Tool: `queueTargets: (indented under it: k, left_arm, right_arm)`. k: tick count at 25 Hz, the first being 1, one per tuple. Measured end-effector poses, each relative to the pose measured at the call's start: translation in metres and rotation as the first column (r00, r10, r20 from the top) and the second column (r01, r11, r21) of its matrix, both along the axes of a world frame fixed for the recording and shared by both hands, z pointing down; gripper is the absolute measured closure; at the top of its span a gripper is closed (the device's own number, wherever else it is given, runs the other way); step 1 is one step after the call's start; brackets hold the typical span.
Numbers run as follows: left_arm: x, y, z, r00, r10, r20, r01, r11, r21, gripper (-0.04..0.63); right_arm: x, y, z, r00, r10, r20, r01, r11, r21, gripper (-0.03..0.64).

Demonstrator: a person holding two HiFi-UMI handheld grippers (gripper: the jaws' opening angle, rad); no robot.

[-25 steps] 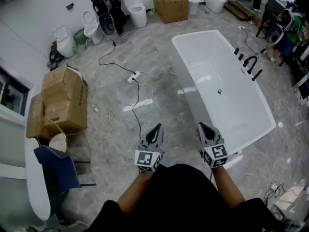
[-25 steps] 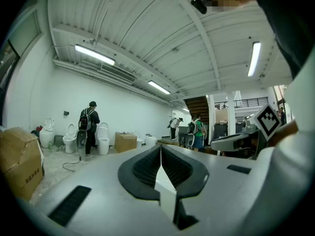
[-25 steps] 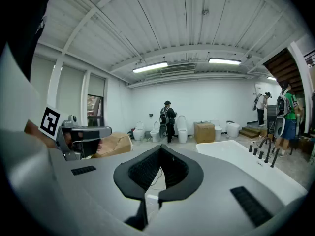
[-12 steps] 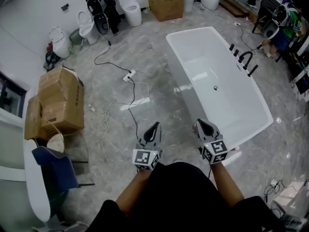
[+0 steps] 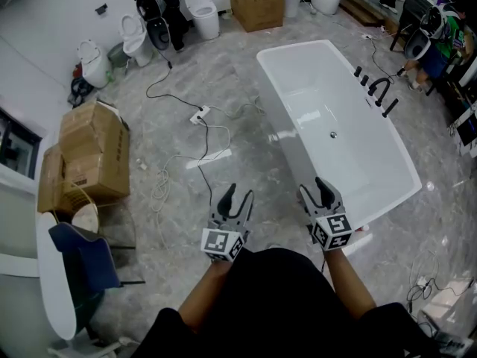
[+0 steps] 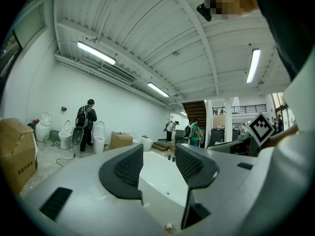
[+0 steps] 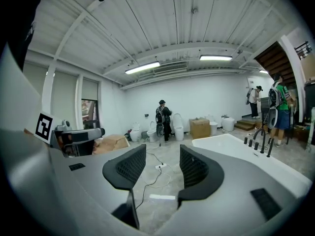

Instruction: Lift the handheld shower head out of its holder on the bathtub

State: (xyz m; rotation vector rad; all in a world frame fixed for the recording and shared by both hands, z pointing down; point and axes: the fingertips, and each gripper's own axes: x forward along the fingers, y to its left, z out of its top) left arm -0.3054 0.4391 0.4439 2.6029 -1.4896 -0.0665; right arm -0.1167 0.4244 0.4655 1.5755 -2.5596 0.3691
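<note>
My left gripper and right gripper hover side by side over the grey marble floor, close to my body. Half a second ago both pairs of fingers were pressed together. They have just been opening and now stand released, wide apart, with nothing between them in either gripper view.

The white freestanding bathtub lies ahead and to the right, its near corner just beside the right gripper. The black handheld shower head sits with the other black fittings on the tub's far rim, well apart from both grippers.

The brown cardboard boxes and white cable on the left lie unchanged.
</note>
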Motion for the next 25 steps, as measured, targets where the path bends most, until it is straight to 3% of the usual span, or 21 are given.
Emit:
queueTargets:
  k: [3,11,17,25]
  left_arm:
    - [-0.007,-0.002,0.006,0.999,-0.016,-0.034,0.015,1.000,-0.026,0.393]
    - [-0.015,0.002,0.014,0.998,-0.056,-0.012,0.055,0.997,-0.048,0.390]
    - [-0.040,-0.009,0.019,0.989,-0.147,-0.006,0.147,0.987,-0.069,0.390]
    - [-0.035,-0.073,0.022,0.999,-0.050,-0.013,0.049,0.997,-0.059,0.390]
  right_arm:
    - [0.002,0.000,0.004,1.000,0.001,0.013,0.000,1.000,-0.012,0.428]
    - [0.000,-0.003,0.026,0.999,-0.027,0.032,0.029,0.997,-0.066,0.428]
    - [-0.017,-0.009,0.036,0.997,-0.068,0.038,0.071,0.993,-0.094,0.428]
    - [-0.032,-0.065,0.039,0.998,-0.062,-0.003,0.061,0.992,-0.107,0.428]
